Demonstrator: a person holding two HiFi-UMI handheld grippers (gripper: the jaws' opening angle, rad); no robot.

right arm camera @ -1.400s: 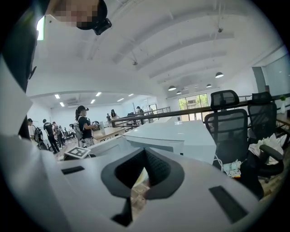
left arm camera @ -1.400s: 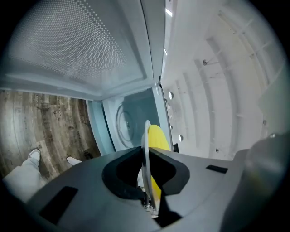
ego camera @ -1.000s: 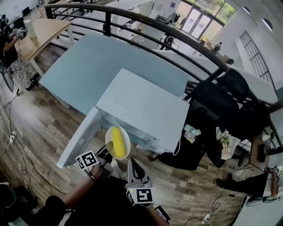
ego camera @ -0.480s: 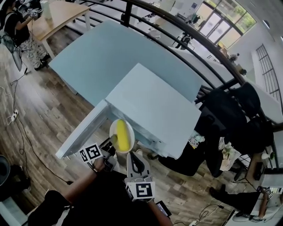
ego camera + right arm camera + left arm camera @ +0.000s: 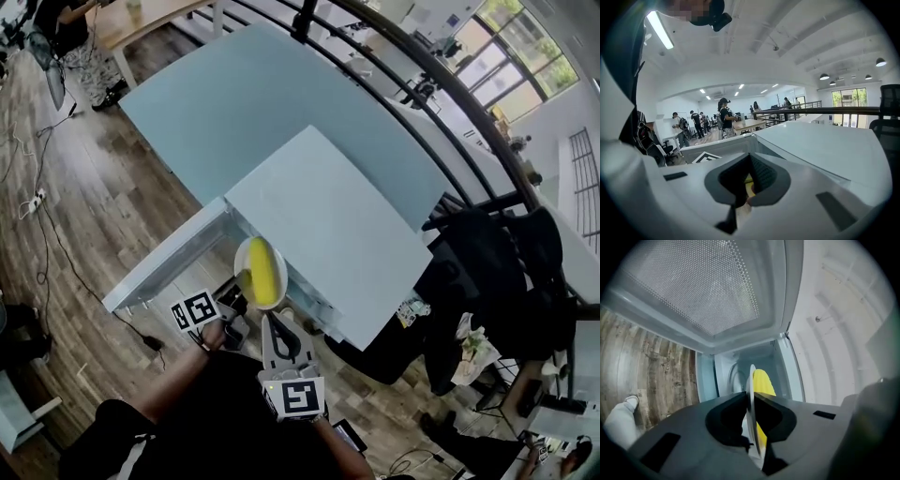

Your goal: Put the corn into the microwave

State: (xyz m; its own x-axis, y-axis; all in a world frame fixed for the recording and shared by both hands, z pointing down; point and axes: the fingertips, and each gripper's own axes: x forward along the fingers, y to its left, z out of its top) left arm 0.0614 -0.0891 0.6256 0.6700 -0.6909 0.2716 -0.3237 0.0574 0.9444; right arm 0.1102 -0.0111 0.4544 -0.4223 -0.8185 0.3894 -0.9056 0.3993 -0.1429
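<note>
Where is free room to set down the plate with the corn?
The microwave interior beyond the open door looks bare; so does the blue table behind it. Its mouth is crowded by plate, corn, left hand-held gripper and right hand-held gripper.

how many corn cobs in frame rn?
1. The corn lies on the white plate that the left tongs grip by its rim, at the microwave's open front. Its inside is mostly hidden, so more could be there.
</note>
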